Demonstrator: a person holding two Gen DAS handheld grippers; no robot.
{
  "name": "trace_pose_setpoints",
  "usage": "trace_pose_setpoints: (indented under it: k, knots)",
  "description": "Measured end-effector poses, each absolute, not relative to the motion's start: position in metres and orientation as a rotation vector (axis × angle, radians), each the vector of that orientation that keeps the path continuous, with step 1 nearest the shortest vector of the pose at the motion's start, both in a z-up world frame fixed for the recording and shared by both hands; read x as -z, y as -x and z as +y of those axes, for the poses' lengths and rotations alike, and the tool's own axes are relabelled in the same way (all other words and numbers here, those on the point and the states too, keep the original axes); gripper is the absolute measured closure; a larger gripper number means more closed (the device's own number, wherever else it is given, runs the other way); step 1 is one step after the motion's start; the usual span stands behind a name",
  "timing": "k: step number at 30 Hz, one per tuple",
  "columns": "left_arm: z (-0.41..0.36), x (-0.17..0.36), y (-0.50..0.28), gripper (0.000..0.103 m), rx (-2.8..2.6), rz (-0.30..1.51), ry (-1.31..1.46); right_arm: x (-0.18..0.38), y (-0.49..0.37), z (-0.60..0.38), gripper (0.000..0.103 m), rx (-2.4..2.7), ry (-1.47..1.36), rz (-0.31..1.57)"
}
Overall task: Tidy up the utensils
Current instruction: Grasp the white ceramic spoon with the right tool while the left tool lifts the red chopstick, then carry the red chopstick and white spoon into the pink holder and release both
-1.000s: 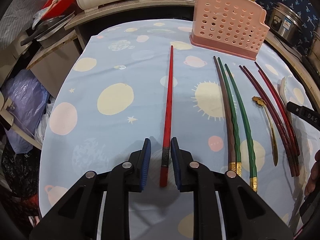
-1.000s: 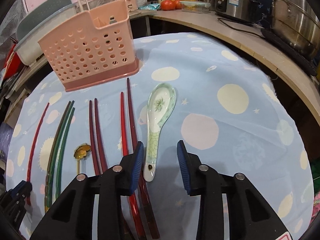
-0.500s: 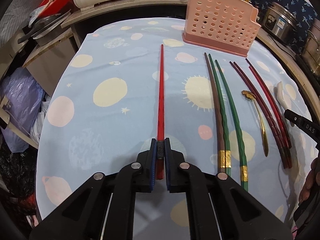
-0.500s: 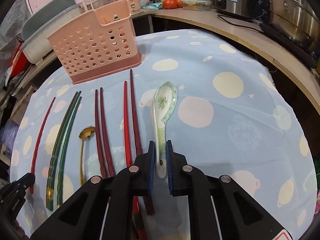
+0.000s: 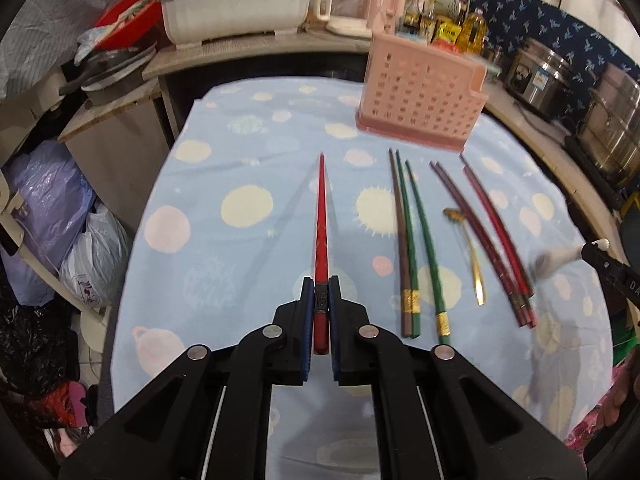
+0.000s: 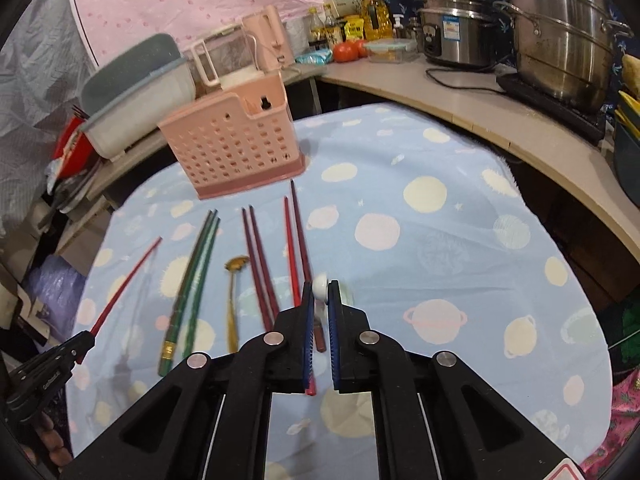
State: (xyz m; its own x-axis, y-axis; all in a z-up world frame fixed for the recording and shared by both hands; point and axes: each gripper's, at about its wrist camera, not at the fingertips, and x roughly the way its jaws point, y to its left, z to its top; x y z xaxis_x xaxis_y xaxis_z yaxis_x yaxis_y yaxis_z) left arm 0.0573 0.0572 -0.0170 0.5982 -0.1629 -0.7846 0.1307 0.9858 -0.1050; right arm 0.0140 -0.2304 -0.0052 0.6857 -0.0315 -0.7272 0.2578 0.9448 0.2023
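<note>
Starting at the far left, the red chopstick point(image 5: 321, 236) is seen clamped by its thick end in the left gripper point(image 5: 321, 300), jaws closed on it, the long axis running straight ahead along the fingers and the tip aimed away toward the far edge of the tablecloth point(image 5: 248, 152); a shadow under it suggests it is held clear of the cloth. Further right, the green chopsticks point(image 5: 412, 240), the gold spoon point(image 5: 472, 256) and the dark red chopsticks point(image 5: 492, 240) are laid lengthwise, tips toward the pink basket point(image 5: 420, 92). On the right, the white ceramic spoon point(image 6: 320, 286) is pinched in the right gripper point(image 6: 319, 300), its bowl hidden and its orientation not readable. The basket is placed ahead and rightward of the left gripper, ahead and leftward of the right; which is nearer cannot be judged.
</note>
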Motion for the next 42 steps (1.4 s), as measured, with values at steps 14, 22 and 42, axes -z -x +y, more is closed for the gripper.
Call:
trace_pose_setpoints:
  k: [14, 22, 42]
  knots:
    - [0.044, -0.071, -0.074, 0.096, 0.229, 0.707, 0.040, -0.046, -0.017, -0.225, 0.098, 0.107, -0.284, 0.692]
    - [0.032, -0.121, -0.107, 0.096, 0.243, 0.602, 0.031, -0.063, -0.044, -0.233, 0.098, 0.078, -0.317, 0.666]
    - [-0.013, -0.229, -0.223, 0.096, 0.277, 0.316, 0.094, -0.121, -0.207, -0.253, 0.098, -0.035, -0.434, 0.567]
